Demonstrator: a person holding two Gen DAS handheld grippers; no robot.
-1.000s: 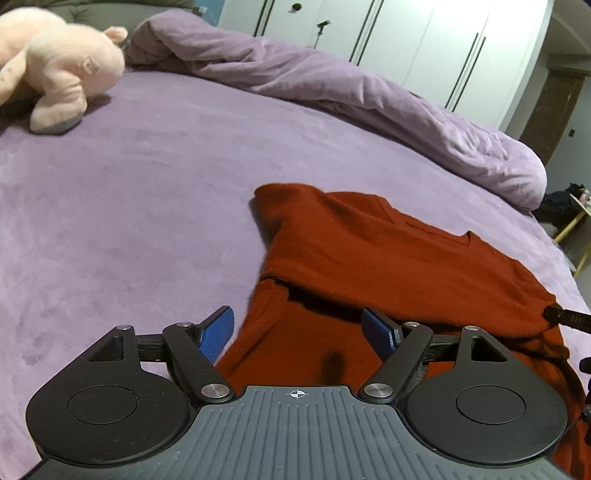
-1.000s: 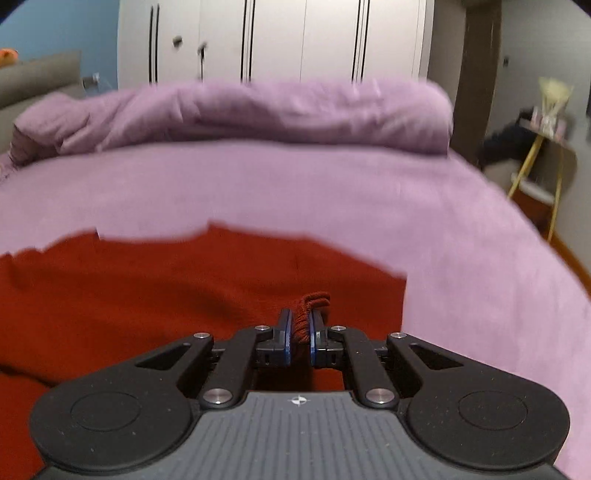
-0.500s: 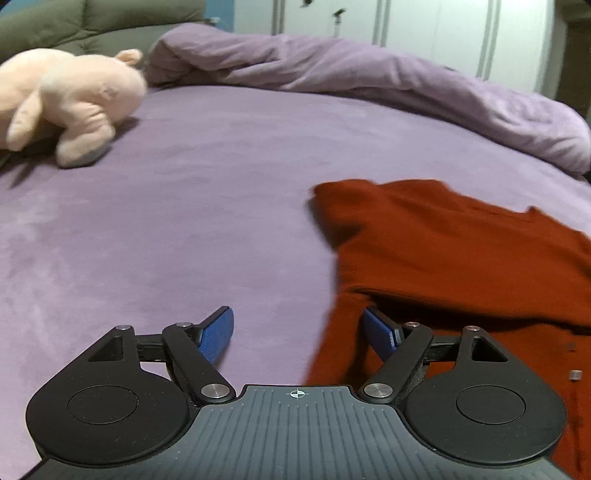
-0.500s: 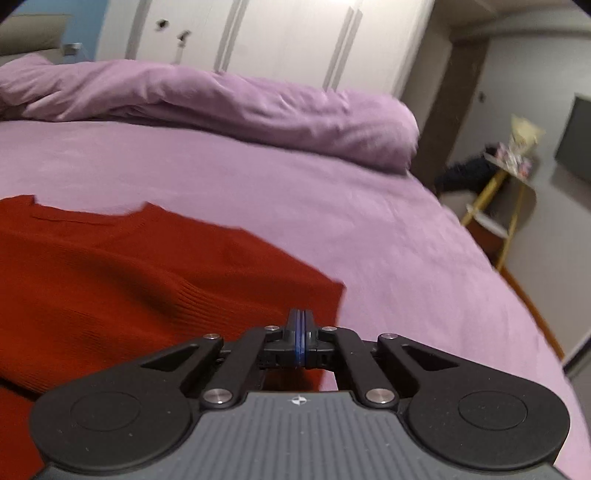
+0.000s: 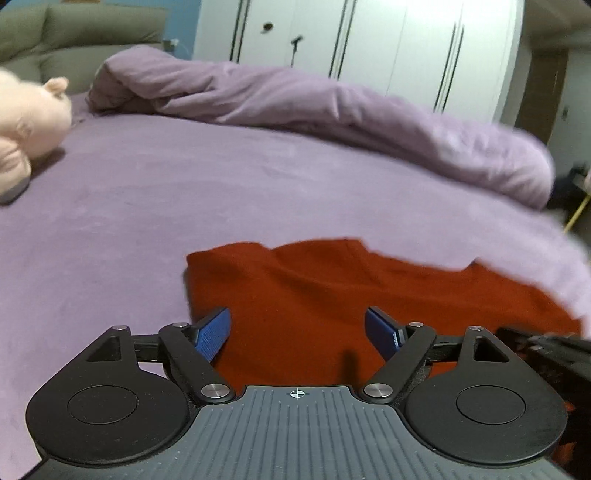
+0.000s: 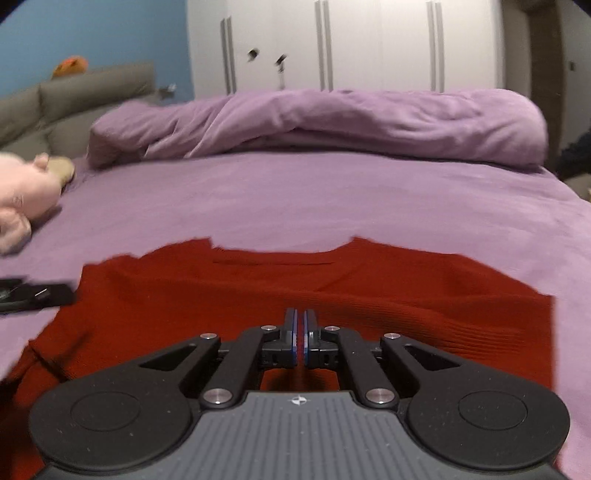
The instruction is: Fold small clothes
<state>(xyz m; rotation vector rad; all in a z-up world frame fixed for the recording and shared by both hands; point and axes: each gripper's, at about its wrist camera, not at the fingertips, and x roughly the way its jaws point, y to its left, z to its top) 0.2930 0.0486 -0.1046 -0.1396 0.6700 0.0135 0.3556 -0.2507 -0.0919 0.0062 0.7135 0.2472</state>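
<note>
Sweater, red knit, lies flat on the purple bed: soft, light, floppy. Left gripper gapes above its edge; right gripper is nearly together, seemingly holding nothing. Grab the hem corners.

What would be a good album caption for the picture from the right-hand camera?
Right claw, nearly shut and empty, hovers over a red sweater spread on a purple bed, pink plush toy at left.

Rust-red ribbed sweater, plain lilac bedspread, lilac duvet bunched at far edge, pale pink plush toy far left, white wardrobe, blue wall, blue-padded black left gripper
</note>
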